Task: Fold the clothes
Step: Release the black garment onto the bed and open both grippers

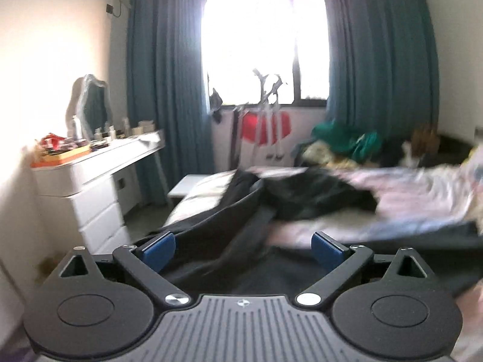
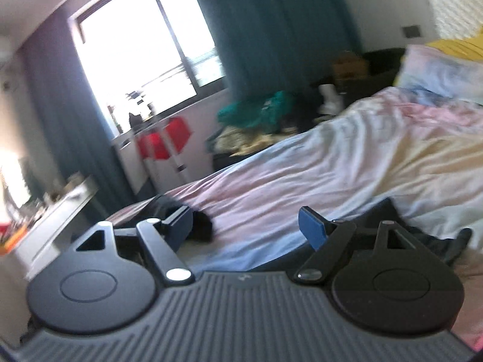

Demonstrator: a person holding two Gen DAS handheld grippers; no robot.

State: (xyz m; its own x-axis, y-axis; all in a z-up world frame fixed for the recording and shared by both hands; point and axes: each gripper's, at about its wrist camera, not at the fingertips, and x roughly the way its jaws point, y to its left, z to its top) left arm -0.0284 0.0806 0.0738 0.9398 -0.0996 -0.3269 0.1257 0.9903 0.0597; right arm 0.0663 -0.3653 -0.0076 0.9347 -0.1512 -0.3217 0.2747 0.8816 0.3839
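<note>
A black garment [image 1: 305, 196] lies rumpled across the near end of the bed, one long part running toward me under my left gripper [image 1: 243, 249]. The left gripper is open and empty, its blue pads [image 1: 160, 249] wide apart just above the dark cloth. In the right wrist view my right gripper [image 2: 246, 229] is open and empty over the pale pink and white bedsheet [image 2: 347, 163]. Bits of the black garment [image 2: 202, 226] show by its left finger and at the lower right. Both views are motion-blurred.
A white dressing table [image 1: 99, 163] with a mirror and bottles stands at the left wall. A pile of green and yellow clothes [image 1: 344, 141] sits beyond the bed under teal curtains. A rack with red cloth [image 1: 265, 126] stands below the window. Pillows [image 2: 437, 69] lie at the bedhead.
</note>
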